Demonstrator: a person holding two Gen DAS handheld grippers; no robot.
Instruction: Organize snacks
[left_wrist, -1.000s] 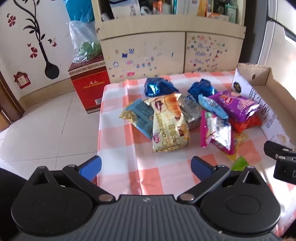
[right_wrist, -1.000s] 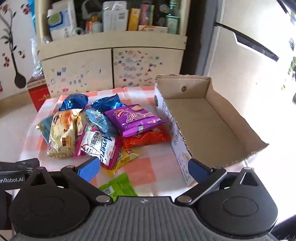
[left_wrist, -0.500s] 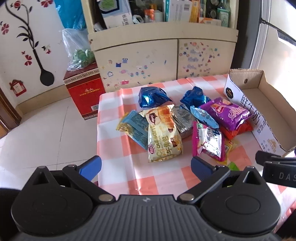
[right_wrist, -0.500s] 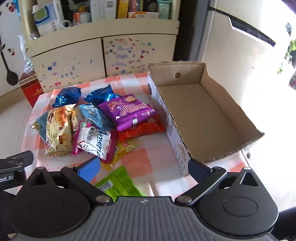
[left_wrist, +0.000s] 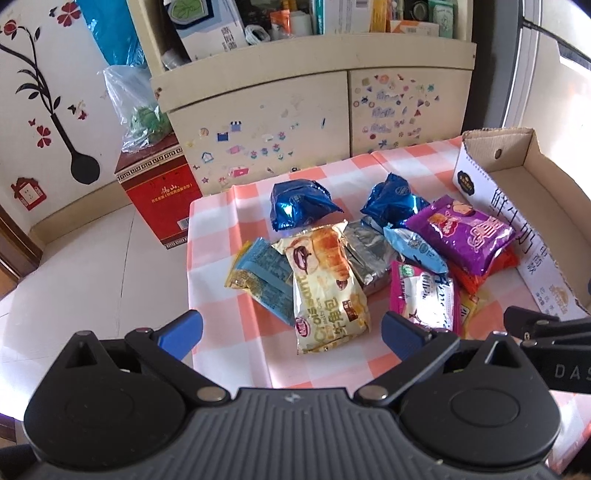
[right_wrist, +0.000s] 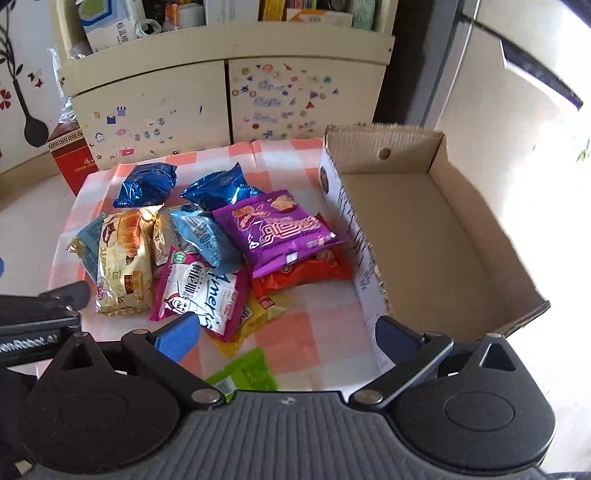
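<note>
Left gripper (left_wrist: 291, 330): jaws wide apart, holding nothing, touching nothing. It hangs over the near edge of the table (left_wrist: 221, 206), blue fingertips (left_wrist: 181, 326) straddling the croissant pack (left_wrist: 327, 284). Versus the earlier frames it has pulled back and up: the snack pile reads smaller and sits further up the view, and more floor and cabinet (left_wrist: 306, 110) shows.

Right gripper (right_wrist: 288, 336): jaws also wide apart, nothing held. It has risen too; the cardboard box (right_wrist: 436, 229) is now seen more from above, with its full floor visible. Left fingertip is over the pink-and-white pack (right_wrist: 199, 291), right fingertip over the box's near wall.

Snacks are all on the checked tablecloth, none in the box:
- two blue foil packs (right_wrist: 147, 184) toward the far edge
- light blue pack (right_wrist: 207, 236) and silver pack (left_wrist: 365, 254) mid-pile
- purple pack (right_wrist: 277, 229) on top of the orange pack (right_wrist: 306, 271), just beside the box's left wall
- yellow pack (right_wrist: 258, 314) under the pink-and-white one
- green pack (right_wrist: 243, 373) at the near edge, partly hidden by the right gripper body
- blue-and-yellow pack (left_wrist: 262, 280) tucked under the croissant pack's left side

Box is at the table's right edge. Red carton (left_wrist: 155, 192) on the floor past the far left corner.
</note>
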